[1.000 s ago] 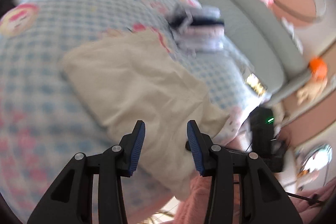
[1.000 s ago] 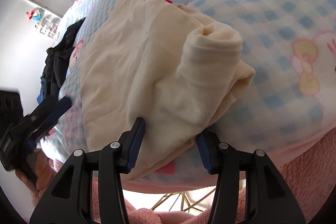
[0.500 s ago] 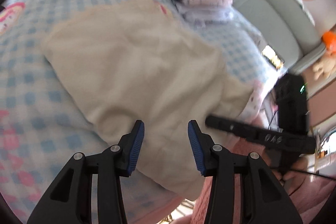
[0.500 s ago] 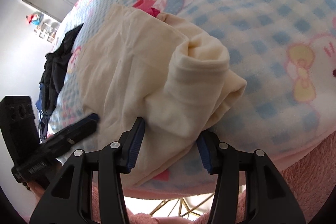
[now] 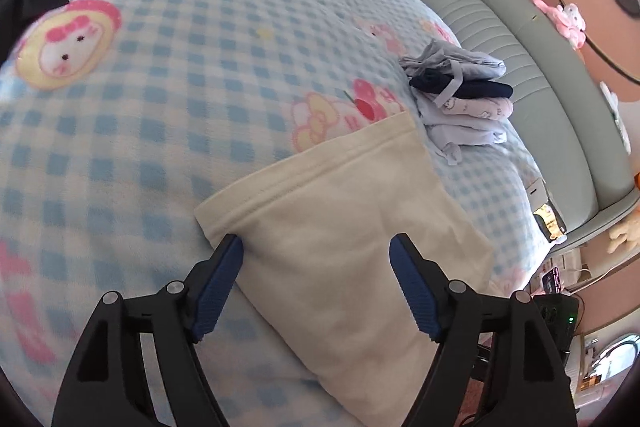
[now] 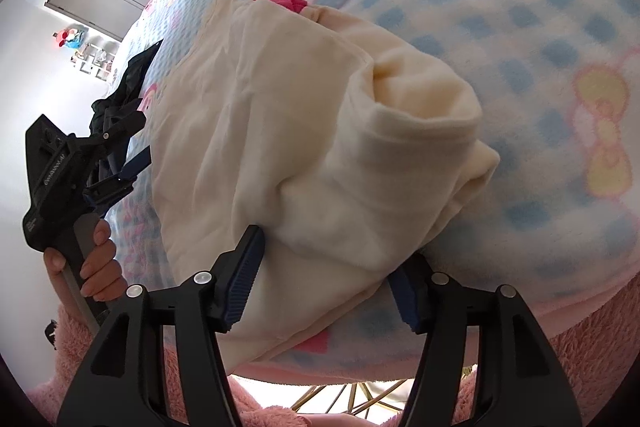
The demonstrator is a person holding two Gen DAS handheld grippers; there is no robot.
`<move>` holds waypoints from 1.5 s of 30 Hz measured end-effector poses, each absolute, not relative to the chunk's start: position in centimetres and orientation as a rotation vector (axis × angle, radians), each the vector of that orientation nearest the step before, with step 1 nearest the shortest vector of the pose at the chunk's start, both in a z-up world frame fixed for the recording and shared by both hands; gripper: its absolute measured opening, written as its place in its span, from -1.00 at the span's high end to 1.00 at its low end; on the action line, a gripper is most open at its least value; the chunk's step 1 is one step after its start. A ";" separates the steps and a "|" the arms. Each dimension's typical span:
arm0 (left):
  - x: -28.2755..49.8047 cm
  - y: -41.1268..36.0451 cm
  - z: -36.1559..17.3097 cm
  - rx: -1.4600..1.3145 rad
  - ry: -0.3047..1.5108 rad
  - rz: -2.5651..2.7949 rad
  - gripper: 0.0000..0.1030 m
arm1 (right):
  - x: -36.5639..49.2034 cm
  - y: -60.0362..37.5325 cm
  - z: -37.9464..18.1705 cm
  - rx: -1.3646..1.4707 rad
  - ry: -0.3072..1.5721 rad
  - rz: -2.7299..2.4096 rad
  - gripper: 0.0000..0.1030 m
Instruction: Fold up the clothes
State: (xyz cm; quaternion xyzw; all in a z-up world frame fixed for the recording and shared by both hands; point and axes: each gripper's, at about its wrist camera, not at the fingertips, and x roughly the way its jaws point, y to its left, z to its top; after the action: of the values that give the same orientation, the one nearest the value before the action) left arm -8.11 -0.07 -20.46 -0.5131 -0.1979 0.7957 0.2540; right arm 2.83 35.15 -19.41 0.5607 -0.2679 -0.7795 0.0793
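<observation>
Both claws agape, folded pile (image 5: 460,95) nr garment (image 5: 352,227)

1. Soft daylight fills the room, with faint shadows
2. The white wall (image 6: 24,75) on the right wrist view's left side glares, nearly washed out
3. Both views bulge strongly, their corners black
4. The checked blanket (image 5: 120,147) smears at the left wrist view's near left edge; the middle stays sharp
</observation>
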 end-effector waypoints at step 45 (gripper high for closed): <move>-10.1 3.7 -18.0 -1.393 -0.224 2.078 0.43 | 1.2 32.7 -15.5 1.511 -0.646 -2.397 0.62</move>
State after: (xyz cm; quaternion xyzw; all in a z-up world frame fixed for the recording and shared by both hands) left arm -10.06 3.68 -17.97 -0.5272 -0.0849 0.7867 0.3097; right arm 1.24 32.73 -15.50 0.5163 -0.2206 -0.8191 0.1174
